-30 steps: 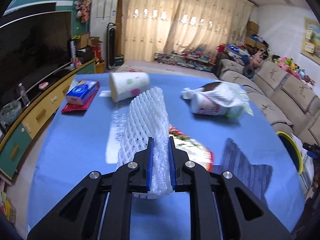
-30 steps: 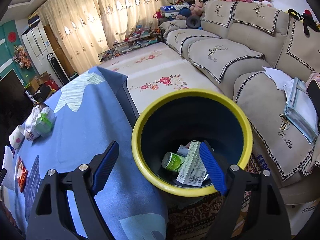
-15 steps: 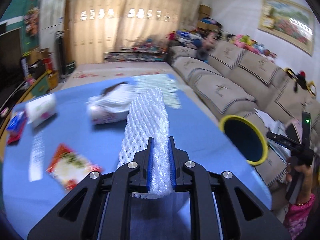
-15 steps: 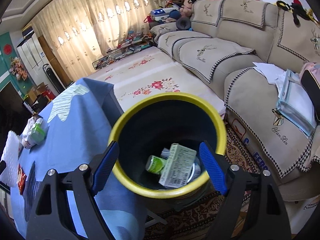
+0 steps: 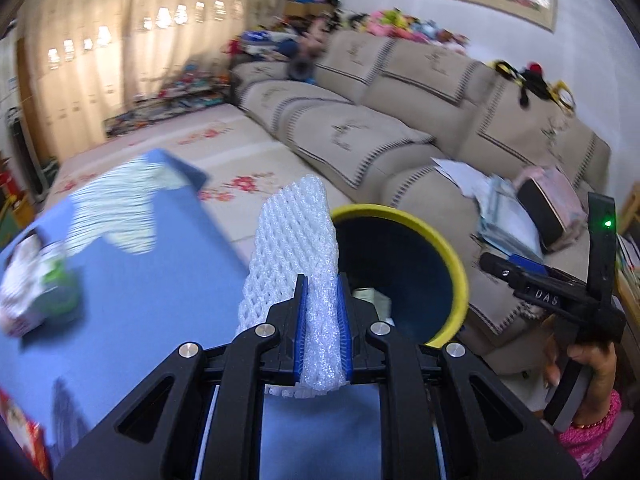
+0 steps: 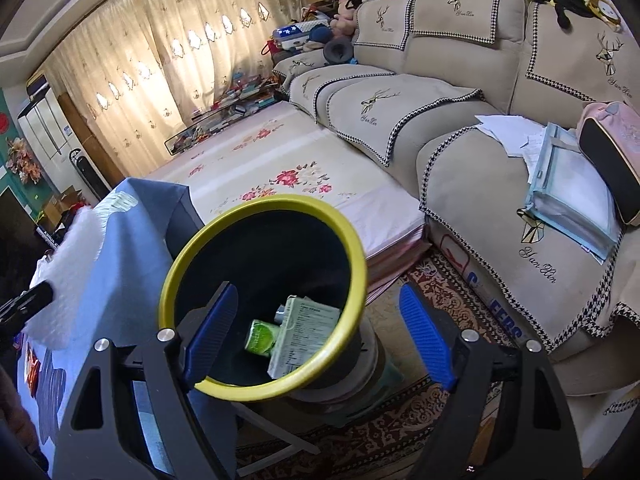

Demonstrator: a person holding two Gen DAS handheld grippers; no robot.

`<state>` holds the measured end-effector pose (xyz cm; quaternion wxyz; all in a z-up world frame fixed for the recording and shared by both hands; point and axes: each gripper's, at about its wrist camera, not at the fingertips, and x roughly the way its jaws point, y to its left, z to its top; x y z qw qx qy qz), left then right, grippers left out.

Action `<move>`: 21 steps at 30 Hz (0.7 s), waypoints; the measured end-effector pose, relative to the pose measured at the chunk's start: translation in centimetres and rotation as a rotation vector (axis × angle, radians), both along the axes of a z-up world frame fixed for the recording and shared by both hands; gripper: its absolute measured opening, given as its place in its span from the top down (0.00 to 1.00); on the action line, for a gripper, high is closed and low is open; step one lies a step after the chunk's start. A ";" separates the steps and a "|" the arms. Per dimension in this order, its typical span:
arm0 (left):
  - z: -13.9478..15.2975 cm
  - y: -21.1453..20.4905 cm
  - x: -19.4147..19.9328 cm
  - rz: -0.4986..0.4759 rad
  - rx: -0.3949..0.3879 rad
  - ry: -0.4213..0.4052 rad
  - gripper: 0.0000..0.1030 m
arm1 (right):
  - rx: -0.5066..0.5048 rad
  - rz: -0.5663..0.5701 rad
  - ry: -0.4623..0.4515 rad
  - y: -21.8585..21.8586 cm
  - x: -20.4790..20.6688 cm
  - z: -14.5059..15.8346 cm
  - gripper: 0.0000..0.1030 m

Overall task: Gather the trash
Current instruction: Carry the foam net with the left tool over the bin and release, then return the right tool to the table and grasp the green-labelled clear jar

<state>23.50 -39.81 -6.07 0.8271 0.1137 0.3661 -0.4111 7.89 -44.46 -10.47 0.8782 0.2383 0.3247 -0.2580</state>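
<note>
My left gripper [image 5: 321,292] is shut on a white foam net sleeve [image 5: 294,240], which sticks up between the blue pads above the blue table's right edge. Just beyond it stands the dark bin with a yellow rim [image 5: 452,256]. In the right wrist view the same bin [image 6: 340,232] holds a pale carton [image 6: 304,328] and a green packet [image 6: 262,336]. My right gripper [image 6: 316,320] hangs open above the bin's near right side, with nothing between its fingers. The foam net [image 6: 72,272] shows at the left edge of that view.
The blue table [image 5: 140,300] carries a crumpled white and green wrapper [image 5: 36,280] at the left and a red packet [image 5: 20,432] near the corner. A beige sofa [image 6: 480,120] with papers and a pink bag lies behind the bin. A patterned rug [image 6: 400,420] lies under it.
My left gripper has swung right across the table with the foam net, from over the table's middle to beside the bin. My right gripper has drifted right, so the bin sits further left.
</note>
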 end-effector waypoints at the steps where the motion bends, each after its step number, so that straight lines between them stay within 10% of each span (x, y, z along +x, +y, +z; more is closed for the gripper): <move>1: -0.4 -1.5 0.0 -0.025 0.008 0.009 0.86 | 0.003 0.000 -0.002 -0.2 -0.1 -0.1 0.24; 11: -5.0 -12.0 1.0 -0.099 0.093 0.095 0.82 | 0.017 -0.042 -0.007 -2.0 -2.0 -0.2 0.22; 15: -6.6 -13.0 2.0 -0.047 0.118 0.117 0.44 | 0.021 -0.046 -0.005 -2.0 -2.1 -0.2 0.22; 21: -4.9 -8.8 2.1 0.003 0.059 0.087 0.37 | 0.015 -0.026 -0.004 -1.1 -1.8 0.0 0.22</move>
